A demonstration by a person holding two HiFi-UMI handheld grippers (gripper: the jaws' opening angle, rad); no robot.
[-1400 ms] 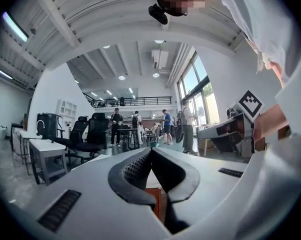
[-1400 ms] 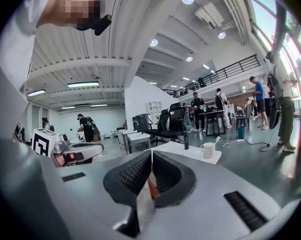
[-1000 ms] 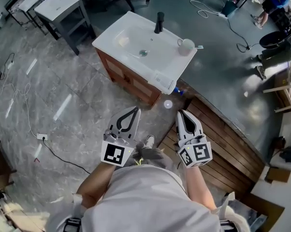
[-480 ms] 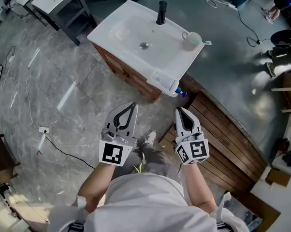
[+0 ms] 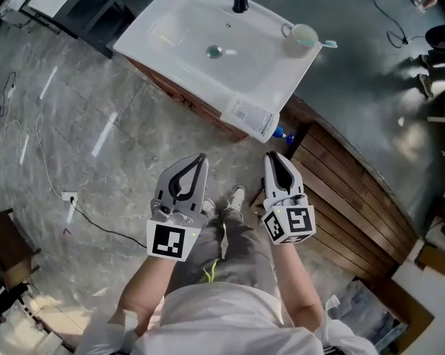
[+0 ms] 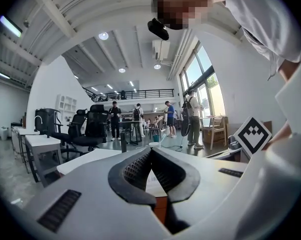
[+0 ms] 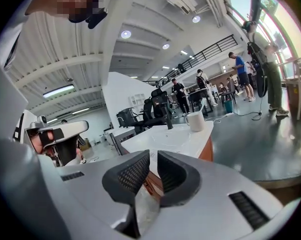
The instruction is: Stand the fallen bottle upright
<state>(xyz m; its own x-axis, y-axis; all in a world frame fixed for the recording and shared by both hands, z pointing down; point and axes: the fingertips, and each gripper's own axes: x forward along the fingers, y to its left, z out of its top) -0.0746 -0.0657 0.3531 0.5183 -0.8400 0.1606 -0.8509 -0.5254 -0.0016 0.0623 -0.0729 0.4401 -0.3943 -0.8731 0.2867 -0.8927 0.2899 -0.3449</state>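
The fallen bottle [image 5: 249, 117] is seen lying on its side at the near right corner of the white desk [image 5: 163, 39], its blue cap turned outward past the corner. A cup [image 5: 304, 35] is set near the far right edge. The left hand-held gripper [image 5: 201, 157] and the right hand-held gripper [image 5: 271, 156] are held above the floor [image 5: 97, 124], apart from the desk, each with jaws pressed together and nothing pinched.

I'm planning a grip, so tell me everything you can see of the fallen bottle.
The bottle lies on its side at the front corner of the white sink top, along its edge. It looks like pale plastic, with a white printed label facing up. A blue bit at its end, past the corner, looks like the cap. Only the sink top seems to touch it. The print is too small to read.
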